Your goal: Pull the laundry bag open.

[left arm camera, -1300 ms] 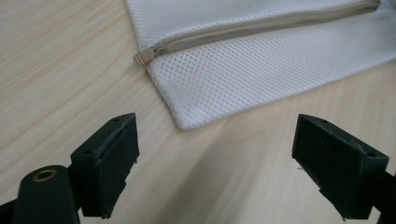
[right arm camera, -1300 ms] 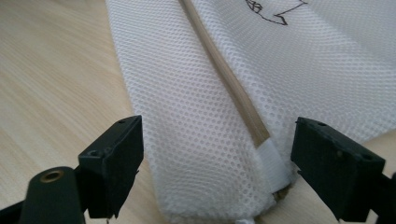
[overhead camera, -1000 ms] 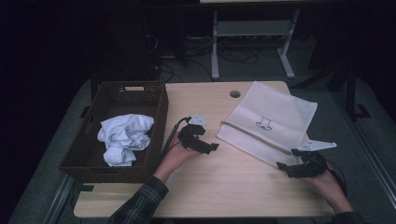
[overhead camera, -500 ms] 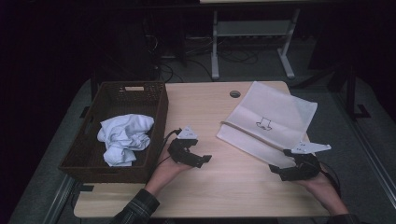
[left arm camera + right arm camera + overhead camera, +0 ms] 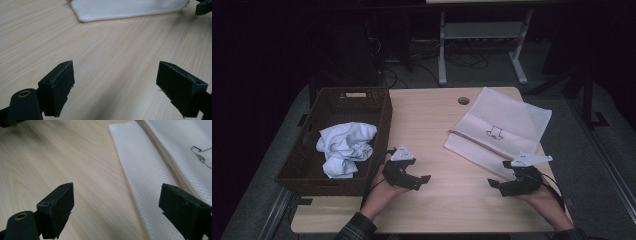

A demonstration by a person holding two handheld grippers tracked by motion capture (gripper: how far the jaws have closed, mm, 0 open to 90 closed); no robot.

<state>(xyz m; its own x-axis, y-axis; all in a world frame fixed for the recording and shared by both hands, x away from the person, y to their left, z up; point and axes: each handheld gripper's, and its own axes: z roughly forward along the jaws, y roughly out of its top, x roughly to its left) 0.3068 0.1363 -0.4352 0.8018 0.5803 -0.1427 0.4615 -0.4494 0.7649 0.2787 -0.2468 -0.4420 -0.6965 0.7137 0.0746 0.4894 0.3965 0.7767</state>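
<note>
Both sets of tongs stand wide apart with nothing between them: the left tongs [image 5: 424, 179] hang low over bare wood just beside the wicker basket [image 5: 382, 107], and the right tongs [image 5: 493, 183] sit at the near edge of the white mesh bag [image 5: 507, 117], which lies flat on the right half of the tabletop [image 5: 427, 115] with its folded opening toward the middle. The white crumpled cloth [image 5: 344, 147] lies inside the basket, well apart from the bag. If the work is to get that cloth into the bag, the likely trouble is the bag itself: the mesh is thin and lies flat, so a pinch from the right tongs may catch both layers and keep the mouth closed, or merely slide the bag across the smooth wood. The cloth is a loose bundle and could trail or snag on the basket's rim when lifted. No brand or readable writing shows; the bag carries a small dark line drawing [image 5: 495, 132], perhaps a hanger or garment, too small to make out. A pale tag on the basket's far wall [image 5: 356, 94] is illegible.
</note>
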